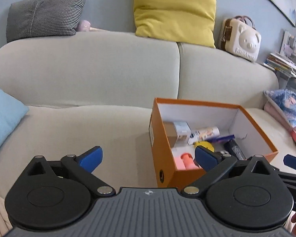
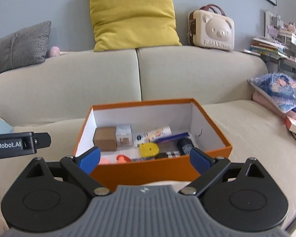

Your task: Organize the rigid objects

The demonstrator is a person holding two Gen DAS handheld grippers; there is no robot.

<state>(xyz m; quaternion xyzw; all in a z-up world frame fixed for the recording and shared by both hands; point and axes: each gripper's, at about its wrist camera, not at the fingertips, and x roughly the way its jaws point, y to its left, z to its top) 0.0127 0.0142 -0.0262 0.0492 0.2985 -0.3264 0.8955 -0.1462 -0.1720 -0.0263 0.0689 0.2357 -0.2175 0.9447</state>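
Observation:
An open orange box (image 2: pixel 148 169) with white inner walls sits on the beige sofa seat; it also shows in the left wrist view (image 1: pixel 165 169). Inside lie a brown cube (image 2: pixel 105 141), a small pale carton (image 2: pixel 124 135), a white tube (image 2: pixel 152 135), a blue pen (image 2: pixel 173 137), a yellow disc (image 2: pixel 149 150), a dark cylinder (image 2: pixel 185 146) and a pink piece (image 2: pixel 121 159). My right gripper (image 2: pixel 146 161) is open and empty just before the box's near wall. My left gripper (image 1: pixel 148 158) is open and empty over the seat by the box's left side.
Sofa back (image 2: pixel 128 75) carries a yellow cushion (image 2: pixel 132 15), a grey cushion (image 2: pixel 21 45) and a cream bear case (image 2: pixel 213 29). A blue cushion (image 1: pixel 2 118) lies left. A blue plastic-wrapped bundle (image 2: pixel 280 90) and books lie at the sofa's right end.

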